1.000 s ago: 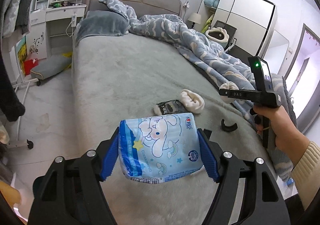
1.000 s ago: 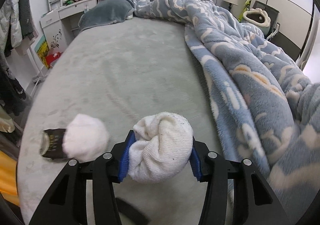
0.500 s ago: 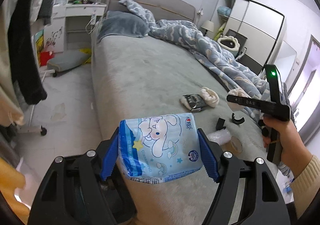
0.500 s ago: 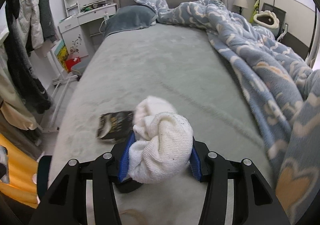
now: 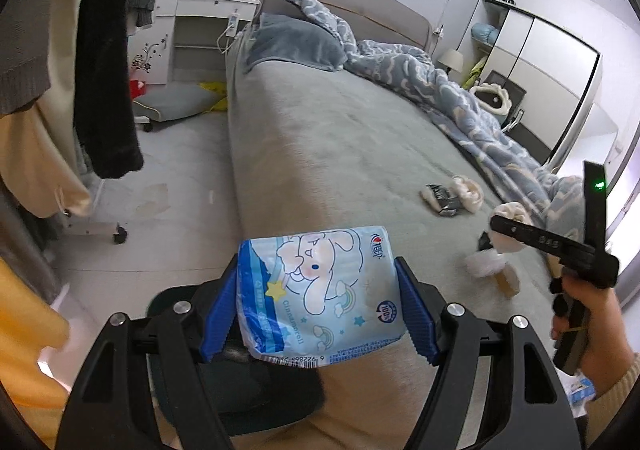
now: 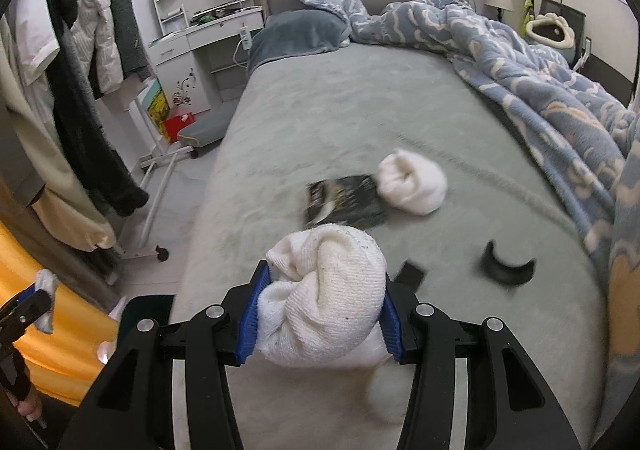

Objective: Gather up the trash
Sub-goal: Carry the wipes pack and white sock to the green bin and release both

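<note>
My left gripper (image 5: 318,308) is shut on a light blue cartoon tissue pack (image 5: 320,290), held above the bed's near left corner and a dark bin (image 5: 240,382) on the floor below. My right gripper (image 6: 320,306) is shut on a rolled white sock (image 6: 324,290) above the grey bed (image 6: 360,110). It also shows at the right of the left wrist view (image 5: 508,228). On the bed lie a black wrapper (image 6: 344,200), a second white sock (image 6: 414,184), a curved black piece (image 6: 506,264) and a small black piece (image 6: 410,272).
A blue cloud-pattern blanket (image 6: 520,62) covers the bed's right side. A clothes rack with hanging coats (image 5: 80,50) stands on the left over the floor. A white dresser (image 5: 192,30) is beyond. Crumpled plastic and a tan item (image 5: 492,266) lie near the bed's foot.
Both grippers have drawn back toward the foot and left edge of the bed with their loads. The bin has come into view under the left gripper.
</note>
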